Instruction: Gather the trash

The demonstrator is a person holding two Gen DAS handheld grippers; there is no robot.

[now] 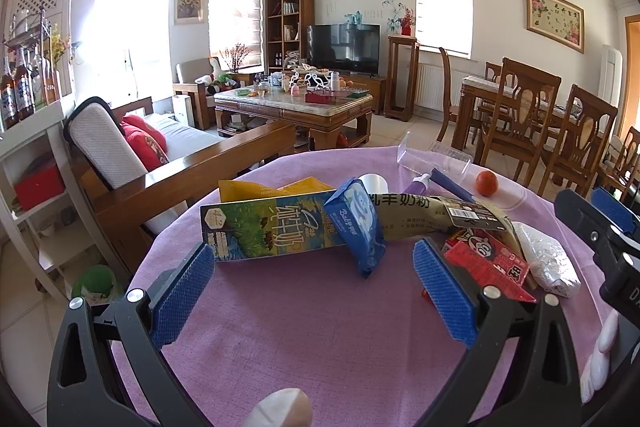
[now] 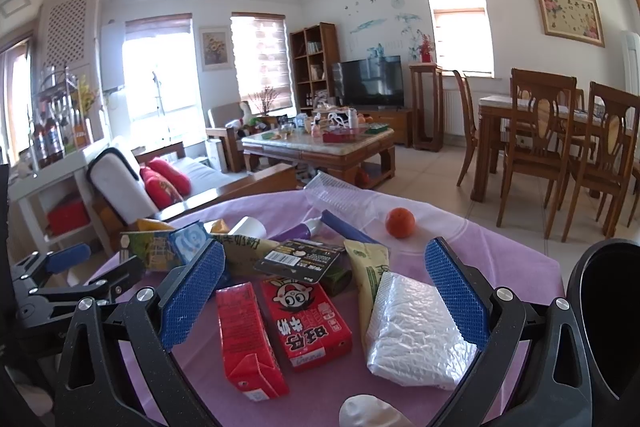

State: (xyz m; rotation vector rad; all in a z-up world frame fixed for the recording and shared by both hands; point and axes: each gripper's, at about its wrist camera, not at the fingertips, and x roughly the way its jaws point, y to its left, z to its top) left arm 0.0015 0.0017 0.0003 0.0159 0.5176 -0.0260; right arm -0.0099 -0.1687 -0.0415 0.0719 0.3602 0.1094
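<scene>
Trash lies in a heap on the round table's purple cloth (image 1: 320, 327). In the left wrist view, my left gripper (image 1: 314, 291) stands open just short of a green milk carton (image 1: 272, 231) and a blue tissue pack (image 1: 356, 227); nothing is between its pads. In the right wrist view, my right gripper (image 2: 324, 295) is open over two red drink cartons (image 2: 308, 323) with a silvery bubble-wrap packet (image 2: 416, 331) by its right pad. Behind them lie a black labelled packet (image 2: 300, 261) and an olive milk-powder bag (image 1: 420, 215).
An orange (image 2: 400, 222), a purple bottle (image 1: 424, 183), a white cup (image 1: 374, 183) and a clear plastic tray (image 1: 432, 157) sit at the table's far side. A black bin (image 2: 608, 307) stands at the right. A sofa is behind on the left, dining chairs on the right.
</scene>
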